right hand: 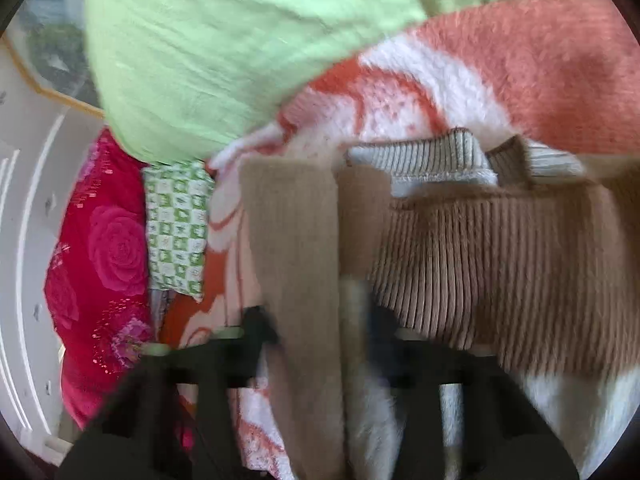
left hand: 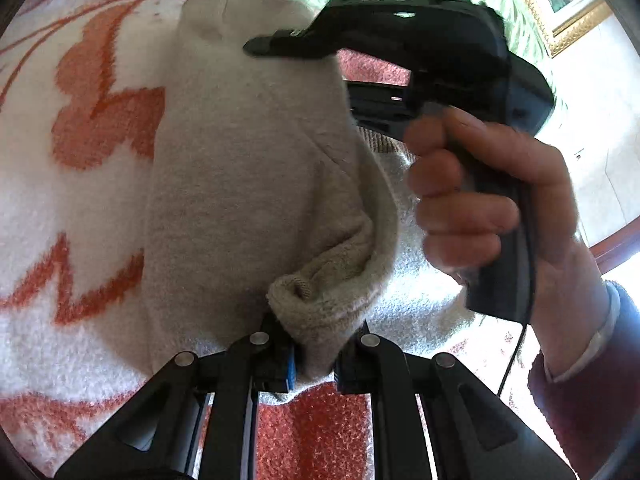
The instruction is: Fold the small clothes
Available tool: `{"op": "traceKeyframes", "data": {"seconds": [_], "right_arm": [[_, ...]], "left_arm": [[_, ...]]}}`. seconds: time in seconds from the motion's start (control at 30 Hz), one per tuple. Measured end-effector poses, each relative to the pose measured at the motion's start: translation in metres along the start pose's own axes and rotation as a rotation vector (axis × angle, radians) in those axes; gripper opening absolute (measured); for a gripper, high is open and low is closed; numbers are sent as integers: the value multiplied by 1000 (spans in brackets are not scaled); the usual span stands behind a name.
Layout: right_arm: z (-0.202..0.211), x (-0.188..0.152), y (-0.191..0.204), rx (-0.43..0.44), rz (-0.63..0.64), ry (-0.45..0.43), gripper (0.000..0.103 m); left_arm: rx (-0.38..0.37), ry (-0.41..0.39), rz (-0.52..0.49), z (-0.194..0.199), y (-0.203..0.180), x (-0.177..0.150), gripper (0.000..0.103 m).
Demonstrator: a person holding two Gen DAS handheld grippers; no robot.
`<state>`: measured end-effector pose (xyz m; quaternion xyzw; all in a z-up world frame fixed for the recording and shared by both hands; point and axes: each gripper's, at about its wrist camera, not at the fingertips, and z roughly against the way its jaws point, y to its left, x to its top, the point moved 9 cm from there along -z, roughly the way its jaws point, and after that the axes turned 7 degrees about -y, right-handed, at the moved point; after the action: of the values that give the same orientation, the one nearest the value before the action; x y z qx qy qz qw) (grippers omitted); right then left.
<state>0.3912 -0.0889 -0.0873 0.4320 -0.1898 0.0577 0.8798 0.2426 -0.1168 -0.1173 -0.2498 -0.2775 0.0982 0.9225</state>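
Note:
A beige sock [left hand: 240, 168] lies lengthwise on an orange-and-white blanket [left hand: 80, 128]. My left gripper [left hand: 314, 360] is shut on its rolled cuff at the near end. A hand [left hand: 472, 200] holds my right gripper [left hand: 260, 46], which reaches in from the right over the sock's far end. In the blurred right wrist view the beige sock [right hand: 296, 248] runs between the fingers of the right gripper [right hand: 326, 324], which stand close against it and pinch it. Beside it lie a brown ribbed sock [right hand: 500, 264] and a pale striped sock [right hand: 424, 156].
A light green pillow [right hand: 224, 52] lies at the far edge of the blanket [right hand: 520, 72]. To the left are a red rose-print cloth [right hand: 104, 256] and a green checked cloth [right hand: 178, 224]. A gilt picture frame [left hand: 560, 36] and white wall are at the right.

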Motion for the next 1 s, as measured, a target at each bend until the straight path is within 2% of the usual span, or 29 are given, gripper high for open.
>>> {"op": "traceKeyframes", "data": {"seconds": [0.07,0.13,0.27,0.33,0.47,0.63,0.73,0.87,1.0], "right_arm": [[6,1,6,6,32,-16,20],[29,4,15,40,43,-67,19],[95,10,19,62,66,-175,19],[129,11,7,60,67,-227,19],[179,2,-48,-32,18,-292,19],[198,-17,-103,-139,-35,-289,19],[205,-15,-109,-132,-22,-294,19],[208,-12,-108,-136,22,-292,18],[195,-19,-129,-243,30,-254,19]], "left_arm": [[-8,-5,-12,6,-7,2,11],[-39,-16,-37,11,-23,9,11],[-117,-11,-114,10,-73,17,12],[-153,-1,-139,3,-94,16,12],[-188,61,-190,-37,-130,6,12],[-190,140,-221,-77,-153,-18,12],[-191,141,-247,-89,-161,-12,12],[-201,145,-252,-86,-159,-27,12],[-199,194,-252,-102,-162,-31,15]]}}
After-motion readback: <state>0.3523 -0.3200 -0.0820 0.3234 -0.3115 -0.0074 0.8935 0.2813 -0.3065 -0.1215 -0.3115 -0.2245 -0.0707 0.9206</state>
